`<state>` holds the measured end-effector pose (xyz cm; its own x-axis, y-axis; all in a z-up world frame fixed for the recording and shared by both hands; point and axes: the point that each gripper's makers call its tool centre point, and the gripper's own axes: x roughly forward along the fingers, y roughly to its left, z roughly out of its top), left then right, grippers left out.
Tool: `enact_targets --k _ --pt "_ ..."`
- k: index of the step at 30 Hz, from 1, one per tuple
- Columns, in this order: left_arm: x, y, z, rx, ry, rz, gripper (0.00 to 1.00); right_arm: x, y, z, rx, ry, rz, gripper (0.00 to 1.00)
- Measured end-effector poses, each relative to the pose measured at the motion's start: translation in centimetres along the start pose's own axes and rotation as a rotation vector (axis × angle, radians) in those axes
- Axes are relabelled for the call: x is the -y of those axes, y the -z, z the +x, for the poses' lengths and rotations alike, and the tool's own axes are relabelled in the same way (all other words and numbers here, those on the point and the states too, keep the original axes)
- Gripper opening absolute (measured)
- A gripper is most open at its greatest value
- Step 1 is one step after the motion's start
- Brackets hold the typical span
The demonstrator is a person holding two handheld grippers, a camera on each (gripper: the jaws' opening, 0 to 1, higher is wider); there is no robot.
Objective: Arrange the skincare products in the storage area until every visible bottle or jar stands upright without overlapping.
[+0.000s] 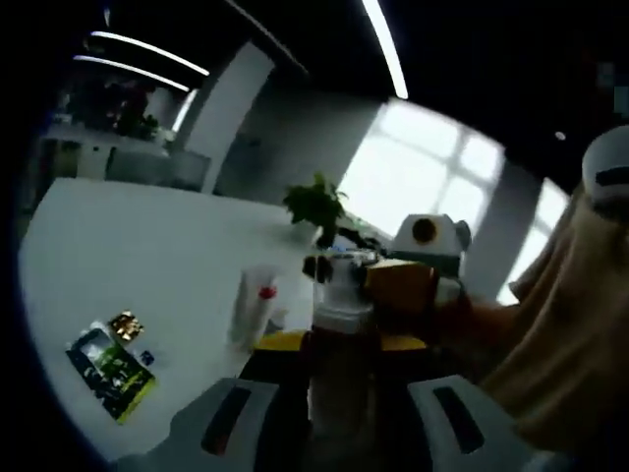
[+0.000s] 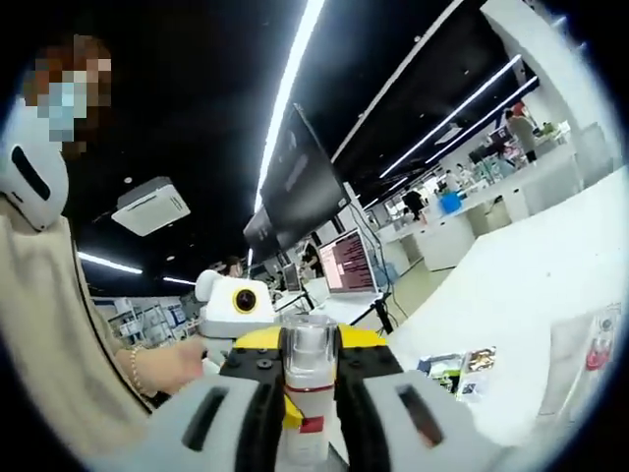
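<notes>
The broad white table runs across the left gripper view, and it shows again at the right in the right gripper view. A person in a beige sleeve stands close beside both tongs. On the table, well apart from the tongs, lie a green-and-black flat packet and a clear plastic pouch with a red-capped item. The left tongs are closed on a dark amber bottle with a white cap, held upright, though the dim view blurs its details. The right tongs grip a clear bottle with a transparent cap and red label band, upright between the jaws.
</notes>
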<state>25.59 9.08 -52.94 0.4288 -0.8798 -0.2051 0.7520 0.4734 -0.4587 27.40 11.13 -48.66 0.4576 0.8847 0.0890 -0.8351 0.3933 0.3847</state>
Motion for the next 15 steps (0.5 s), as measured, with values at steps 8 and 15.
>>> enact_targets --k 8,15 --pt "-2.3 -0.5 -0.2 -0.014 -0.294 0.139 0.20 1.5 0.2 1.3 -0.036 0.167 -0.096 0.17" --pt "-3.6 -0.5 -0.8 -0.040 -0.475 0.220 0.19 2.1 0.5 1.9 -0.010 0.235 -0.051 0.18"
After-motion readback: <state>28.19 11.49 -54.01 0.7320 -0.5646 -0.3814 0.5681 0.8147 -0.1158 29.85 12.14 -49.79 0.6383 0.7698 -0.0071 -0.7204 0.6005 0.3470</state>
